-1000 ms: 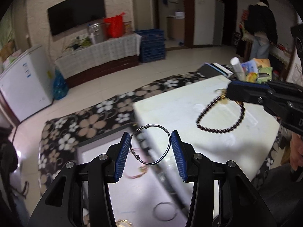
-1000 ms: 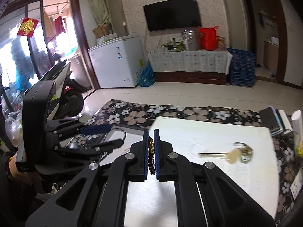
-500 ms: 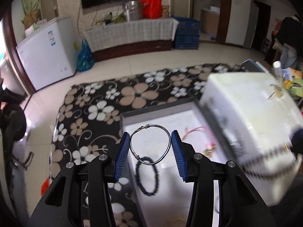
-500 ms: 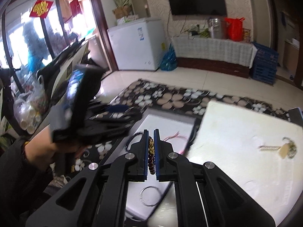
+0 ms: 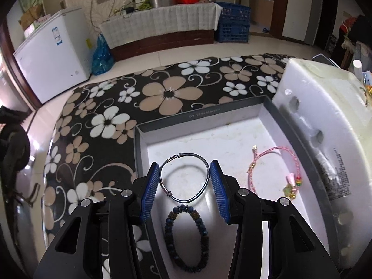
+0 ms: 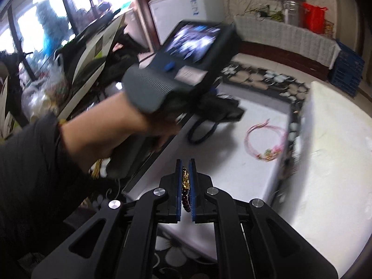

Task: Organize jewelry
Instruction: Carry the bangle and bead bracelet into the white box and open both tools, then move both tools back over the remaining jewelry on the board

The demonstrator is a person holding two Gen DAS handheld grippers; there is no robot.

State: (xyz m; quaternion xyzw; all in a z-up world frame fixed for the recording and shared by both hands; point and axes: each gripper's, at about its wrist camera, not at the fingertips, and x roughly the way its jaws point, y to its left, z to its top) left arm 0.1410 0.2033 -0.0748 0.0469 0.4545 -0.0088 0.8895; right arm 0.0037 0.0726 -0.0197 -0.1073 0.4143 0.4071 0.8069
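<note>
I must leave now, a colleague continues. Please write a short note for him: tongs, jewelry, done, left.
Left tongs: shut on wire bangle, above the tray.
Right tongs: shut on dark bead bracelet, above the tray's near end.
Done: blue bead bracelet and pink cord bracelet lie in the tray.
Left: set both held pieces in the tray, probably on bare floor.

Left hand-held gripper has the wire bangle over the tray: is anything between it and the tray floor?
Nothing blocks the drop. The wire bangle hangs over bare white floor of the tray. The dark bead bracelet lies nearer the camera, and the pink cord bracelet lies to the right.
</note>
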